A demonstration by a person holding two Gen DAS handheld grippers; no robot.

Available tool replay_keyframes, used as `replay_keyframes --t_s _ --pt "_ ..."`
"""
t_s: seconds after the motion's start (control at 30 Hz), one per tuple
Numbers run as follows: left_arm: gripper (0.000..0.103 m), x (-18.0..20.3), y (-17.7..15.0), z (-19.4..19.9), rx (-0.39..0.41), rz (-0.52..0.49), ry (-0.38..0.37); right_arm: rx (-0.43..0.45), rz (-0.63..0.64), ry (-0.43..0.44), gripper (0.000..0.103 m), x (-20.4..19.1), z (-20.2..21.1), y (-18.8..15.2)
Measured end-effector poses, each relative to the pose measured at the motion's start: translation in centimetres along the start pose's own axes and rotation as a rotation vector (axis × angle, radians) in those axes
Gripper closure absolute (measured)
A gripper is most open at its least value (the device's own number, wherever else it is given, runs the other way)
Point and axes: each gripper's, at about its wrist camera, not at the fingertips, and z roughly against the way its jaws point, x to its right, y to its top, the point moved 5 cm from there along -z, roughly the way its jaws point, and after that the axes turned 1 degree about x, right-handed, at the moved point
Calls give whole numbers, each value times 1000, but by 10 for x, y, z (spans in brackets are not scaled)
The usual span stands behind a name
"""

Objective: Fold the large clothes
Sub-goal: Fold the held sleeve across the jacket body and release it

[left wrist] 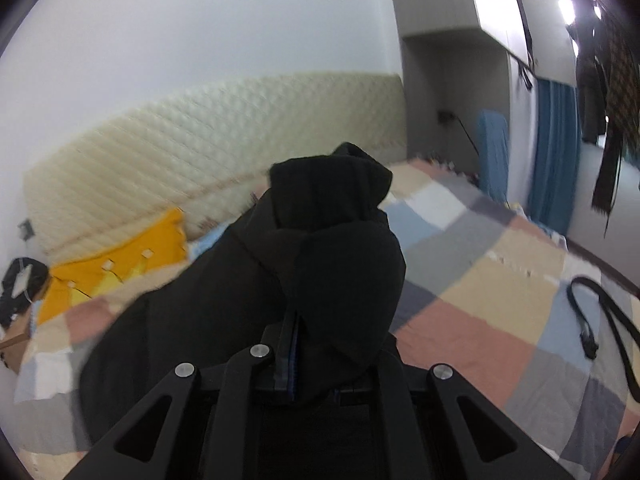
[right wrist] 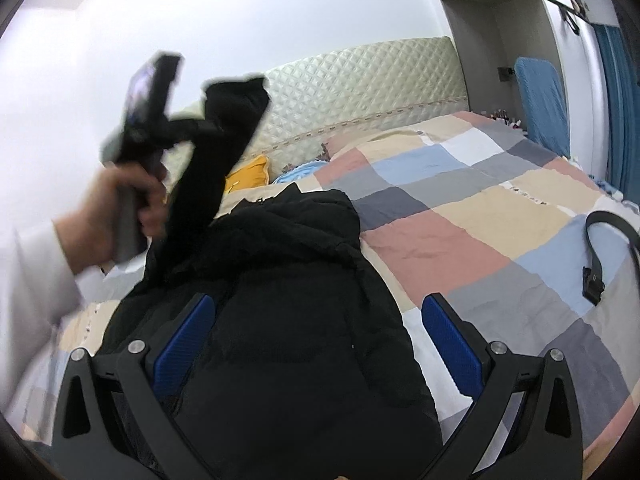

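A black padded jacket (right wrist: 288,300) lies on the patchwork bedspread (right wrist: 460,208). My left gripper (left wrist: 294,344) is shut on a black sleeve (left wrist: 332,248) of the jacket and holds it raised above the bed; the cloth drapes over its fingers. In the right wrist view that left gripper (right wrist: 208,124) is up at the left, hand-held, with the sleeve (right wrist: 216,152) hanging down to the jacket. My right gripper (right wrist: 320,344) is open, its blue pads (right wrist: 186,344) either side of the jacket's lower part, just above it.
A cream quilted headboard (right wrist: 360,84) backs the bed. A yellow cushion (left wrist: 116,260) lies near it. A black strap (right wrist: 600,248) lies on the bedspread's right. Blue curtains (left wrist: 552,152) and hanging dark clothes (left wrist: 608,92) are at the right.
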Motion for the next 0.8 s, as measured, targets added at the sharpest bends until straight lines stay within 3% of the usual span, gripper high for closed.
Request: replay_keyframes --t_s 0.13,0.43,0.57,0.8 --pt "93 24 -37 -56 -78 17 -39 -9 -18 -13 0 9 -10 1" --pt "92 43 -115 -147 -272 6 -19 -36 -36 -27 0 22 -25 -6" --pt "92 39 -124 -151 -285 55 -25 -64 -27 -25 0 22 -34 -12" --pt "89 45 -116 -134 -301 10 42 -54 -8 -46 0 22 -32 -11"
